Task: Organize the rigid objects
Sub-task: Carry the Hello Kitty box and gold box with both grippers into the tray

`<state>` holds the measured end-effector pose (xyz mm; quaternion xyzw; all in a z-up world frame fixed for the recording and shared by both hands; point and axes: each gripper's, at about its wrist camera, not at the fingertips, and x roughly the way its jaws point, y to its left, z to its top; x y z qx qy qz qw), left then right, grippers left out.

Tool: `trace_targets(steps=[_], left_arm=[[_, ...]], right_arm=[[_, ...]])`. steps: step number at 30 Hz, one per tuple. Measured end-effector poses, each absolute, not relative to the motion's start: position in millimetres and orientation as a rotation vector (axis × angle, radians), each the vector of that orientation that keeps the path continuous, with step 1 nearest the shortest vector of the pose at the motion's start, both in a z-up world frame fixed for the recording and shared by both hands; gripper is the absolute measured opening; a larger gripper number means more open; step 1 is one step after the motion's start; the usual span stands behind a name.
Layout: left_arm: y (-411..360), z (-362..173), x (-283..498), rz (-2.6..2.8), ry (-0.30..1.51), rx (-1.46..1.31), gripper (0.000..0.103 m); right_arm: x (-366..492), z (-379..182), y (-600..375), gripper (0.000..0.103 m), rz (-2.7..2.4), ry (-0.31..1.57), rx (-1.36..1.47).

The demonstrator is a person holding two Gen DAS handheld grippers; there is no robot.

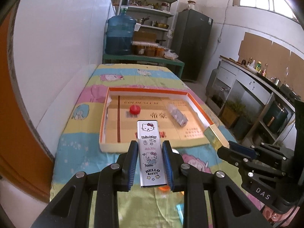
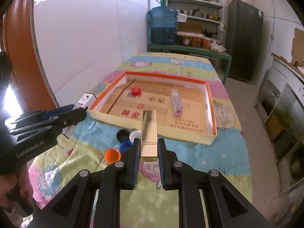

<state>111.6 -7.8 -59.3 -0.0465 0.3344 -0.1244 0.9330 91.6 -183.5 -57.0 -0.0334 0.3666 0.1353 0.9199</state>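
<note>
My left gripper (image 1: 150,145) is shut on a silver Hello Kitty box (image 1: 150,152), held above the bed just short of the shallow orange-rimmed tray (image 1: 148,90). My right gripper (image 2: 148,141) is shut on a shiny gold bar-shaped box (image 2: 149,133), also raised near the tray's front edge. In the tray lie a red bottle cap (image 1: 135,109) and a clear wrapped packet (image 1: 177,115). The left wrist view shows the right gripper (image 1: 226,145) with the gold box (image 1: 215,135) at right. The right wrist view shows the left gripper (image 2: 83,110) at left.
Loose caps lie on the patterned bedspread before the tray: orange (image 2: 112,155), blue (image 2: 126,145), black (image 2: 122,134) and white (image 2: 135,134). A blue water jug (image 1: 120,35), shelves and a dark fridge (image 1: 193,43) stand beyond the bed. A white wall runs along the left.
</note>
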Motion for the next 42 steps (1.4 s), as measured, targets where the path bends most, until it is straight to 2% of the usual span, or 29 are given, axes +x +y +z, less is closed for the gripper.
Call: trace_targets(steps=[15,42], left_arm=[[-5,-54,174,-0.235,0.690,-0.108,0.027],[3,-98,264,-0.162,0.786,-0.107,0.027]], right_arm=[[151,-41,-182,0.018,0.296,0.705,-0.068],[256,-83,-165,0.018,0.368,0.795,-0.024]])
